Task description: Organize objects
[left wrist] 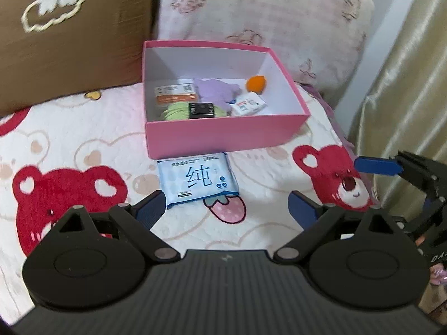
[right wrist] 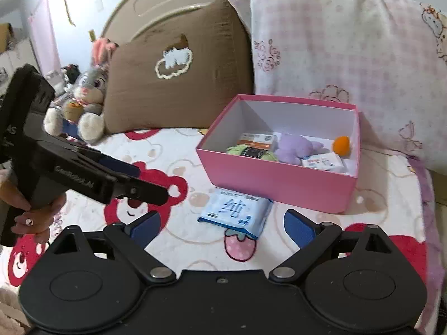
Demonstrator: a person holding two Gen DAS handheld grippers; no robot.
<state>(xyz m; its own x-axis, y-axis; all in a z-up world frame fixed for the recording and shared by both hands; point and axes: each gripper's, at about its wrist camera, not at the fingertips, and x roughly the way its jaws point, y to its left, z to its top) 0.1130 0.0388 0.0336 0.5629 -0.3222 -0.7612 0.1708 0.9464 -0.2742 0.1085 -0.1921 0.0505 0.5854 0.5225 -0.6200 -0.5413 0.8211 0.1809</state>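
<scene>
Now both grippers, left gripper (left wrist: 226, 205) and right gripper (right wrist: 222, 224), hover with jaws spread wide over the wipes pack (left wrist: 197, 180) beside the pink box (left wrist: 223, 132).

Green yarn ball (left wrist: 190, 110): lower part hidden behind front wall of pink box (left wrist: 223, 135).
Purple plush toy (left wrist: 215, 92): partly covered by yarn ball and white packet (left wrist: 249, 104).
Print on white packet: too small to read.
Right hand-held gripper (left wrist: 391, 164): body cut off by right edge in left wrist view.
Brown pillow (left wrist: 69, 36): cut off by left and top edges.
</scene>
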